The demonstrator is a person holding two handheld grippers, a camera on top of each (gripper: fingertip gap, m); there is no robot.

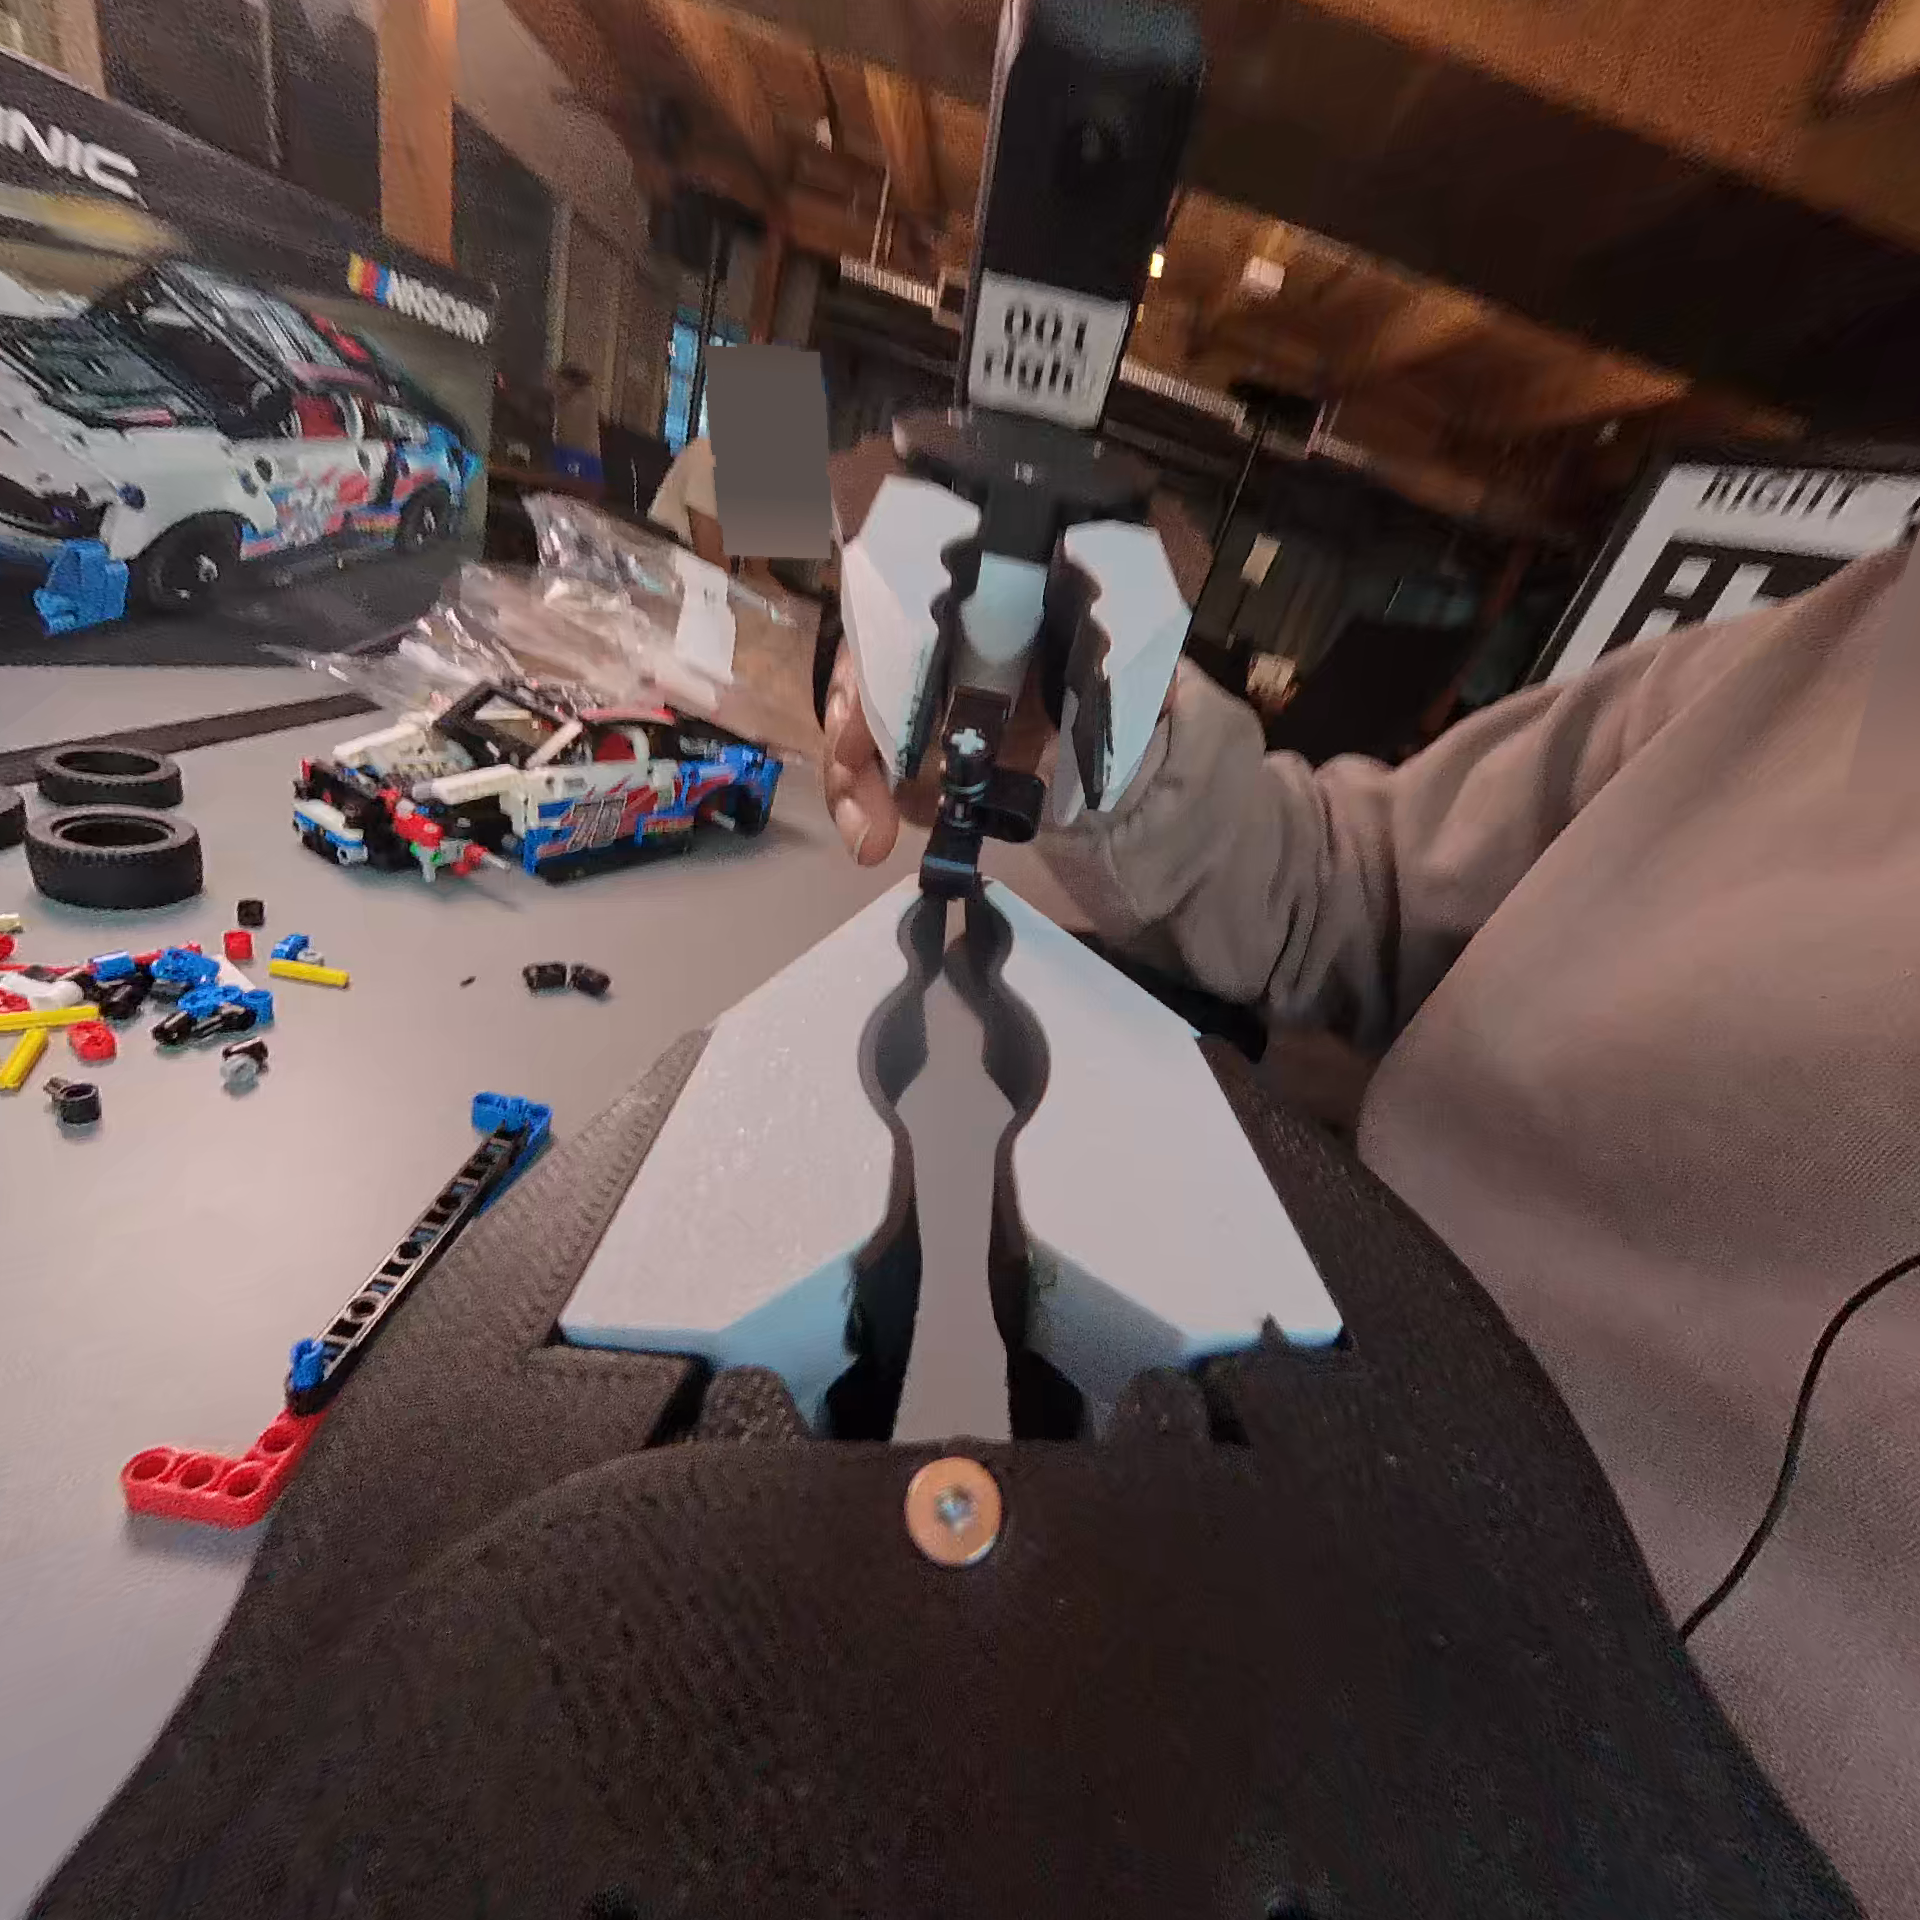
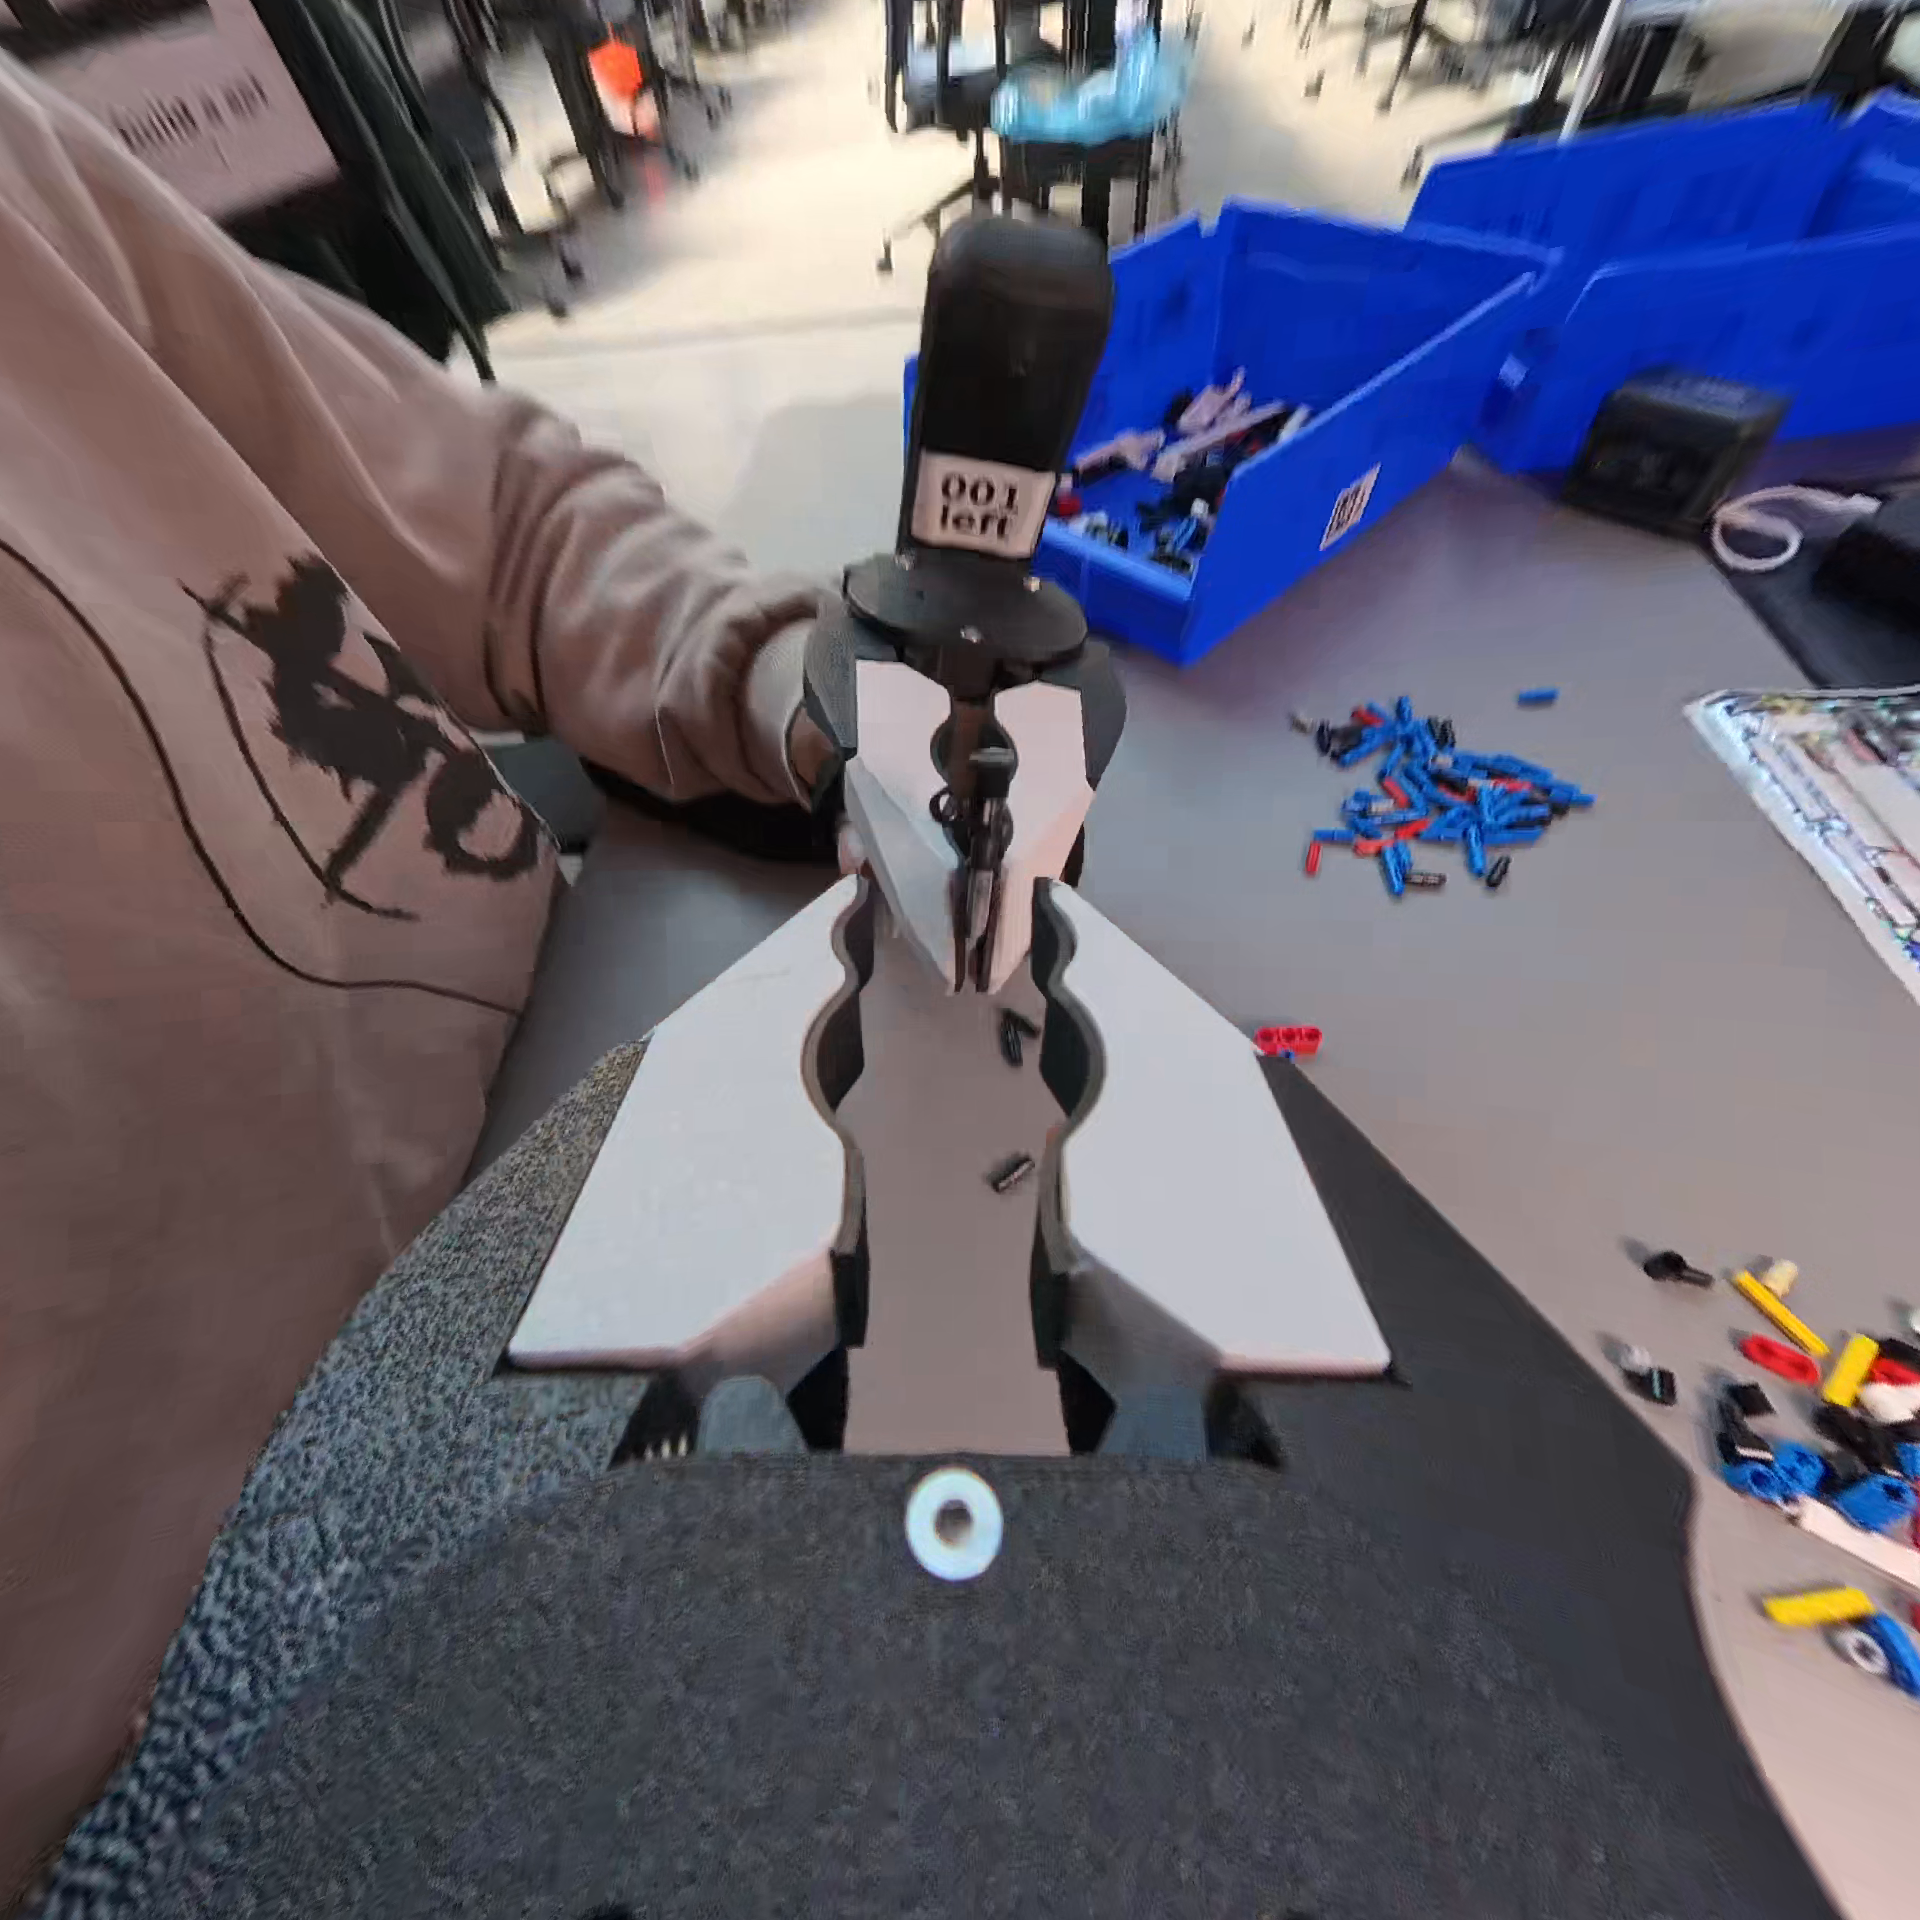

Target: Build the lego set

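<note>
My left gripper [image 1: 951, 896] is shut on a small black axle-and-connector piece [image 1: 966, 805], which sticks out beyond its tips and ends in a cross-shaped tip. My right gripper [image 1: 992, 784] faces it head-on. Its white fingers [image 1: 894, 644] stand apart on either side of the piece, not touching it. In the right wrist view my right gripper [image 2: 951, 894] is open, and the left gripper [image 2: 971, 977] reaches in between its tips with the black piece [image 2: 982, 821]. Both grippers are held above the grey table [image 1: 312, 1195].
A partly built race car [image 1: 540, 779], two tyres [image 1: 109, 852], loose parts [image 1: 135, 997] and a black beam with blue and red ends [image 1: 416, 1247] lie on the left. The set's box [image 1: 208, 416] stands behind. Blue bins [image 2: 1299, 416], blue pins [image 2: 1444, 800] and a booklet [image 2: 1829, 810] lie on the right. Left and right tips are no more than a few centimetres apart.
</note>
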